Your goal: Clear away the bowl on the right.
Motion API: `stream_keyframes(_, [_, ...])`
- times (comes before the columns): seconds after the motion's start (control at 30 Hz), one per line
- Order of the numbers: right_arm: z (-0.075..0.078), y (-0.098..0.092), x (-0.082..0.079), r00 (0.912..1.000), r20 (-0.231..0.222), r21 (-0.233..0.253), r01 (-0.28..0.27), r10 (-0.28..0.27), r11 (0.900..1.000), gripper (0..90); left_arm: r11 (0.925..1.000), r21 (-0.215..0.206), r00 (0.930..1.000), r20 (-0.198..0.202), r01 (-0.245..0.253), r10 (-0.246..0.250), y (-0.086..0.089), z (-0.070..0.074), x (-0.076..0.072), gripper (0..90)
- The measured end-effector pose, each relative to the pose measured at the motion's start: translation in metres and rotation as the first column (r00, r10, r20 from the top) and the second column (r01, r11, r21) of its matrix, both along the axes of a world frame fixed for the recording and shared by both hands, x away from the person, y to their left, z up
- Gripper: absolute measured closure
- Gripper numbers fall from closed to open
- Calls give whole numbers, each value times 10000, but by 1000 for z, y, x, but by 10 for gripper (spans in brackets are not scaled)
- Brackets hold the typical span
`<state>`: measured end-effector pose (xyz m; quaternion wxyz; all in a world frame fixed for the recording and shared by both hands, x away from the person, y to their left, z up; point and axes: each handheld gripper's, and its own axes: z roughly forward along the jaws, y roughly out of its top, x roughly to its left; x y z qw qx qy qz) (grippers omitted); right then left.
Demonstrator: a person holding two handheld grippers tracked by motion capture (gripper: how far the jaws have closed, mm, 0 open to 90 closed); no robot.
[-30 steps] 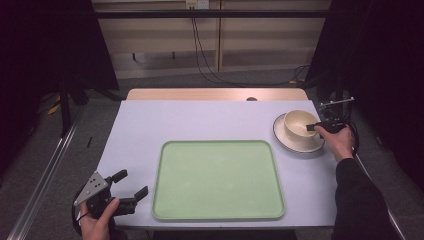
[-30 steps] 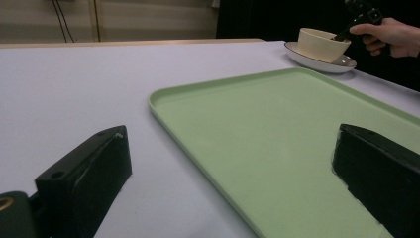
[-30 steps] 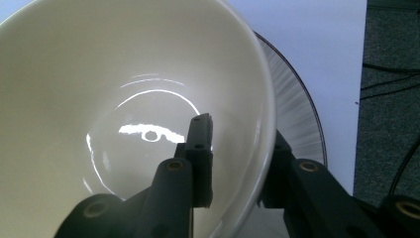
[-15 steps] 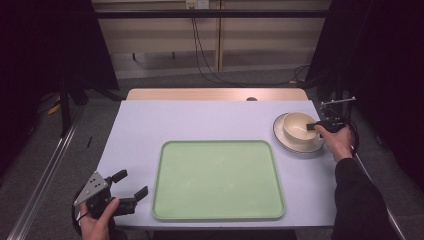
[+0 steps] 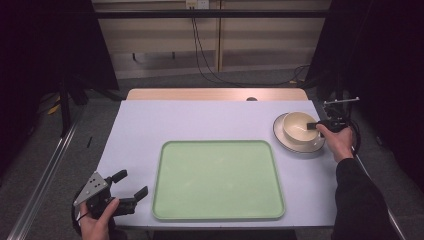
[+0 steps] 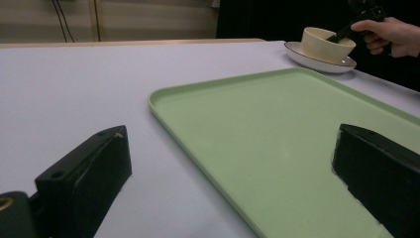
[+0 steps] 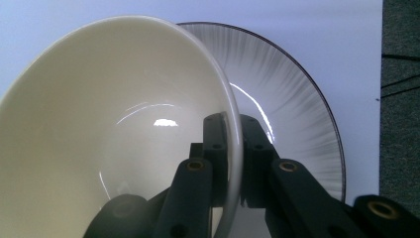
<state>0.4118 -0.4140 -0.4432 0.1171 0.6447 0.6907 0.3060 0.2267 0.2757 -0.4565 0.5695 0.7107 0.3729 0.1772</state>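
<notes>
Pinching the cream bowl by its rim, the right gripper had one jaw inside, one outside, closed tight. Lifting straight up seemed wisest, lest it drag the plate beneath. At lower left of the high view, the left gripper sat spread and empty beside the green tray.

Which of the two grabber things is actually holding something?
The right hand-held gripper: it pinches the bowl's rim, while the left one stands open.
</notes>
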Motion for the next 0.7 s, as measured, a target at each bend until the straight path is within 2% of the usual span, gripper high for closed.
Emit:
stream_keyframes(0.3, [4, 0, -2, 9998, 179, 188, 121, -124, 9998, 837, 10000, 24, 10000, 32, -7, 6, 0, 0, 0, 19])
stream_keyframes(0.43, [3, 0, -1, 9996, 275, 224, -52, 46, 9997, 837, 10000, 14, 10000, 21, 18, -18, 0, 0, 0, 19])
stream_keyframes(0.47, [4, 1, -1, 9995, 314, 438, -51, 37, 9990, 837, 10000, 23, 10000, 17, 17, -17, 0, 0, 0, 19])
stream_keyframes(0.6, [6, 2, -1, 9990, 430, 273, -141, 129, 9995, 837, 10000, 21, 10000, 34, -28, 28, 0, 0, 0, 19])
stream_keyframes(0.7, [8, 0, -3, 9989, 457, 523, -92, 68, 9986, 837, 10000, 24, 10000, 40, -41, 40, 0, 0, 0, 19])
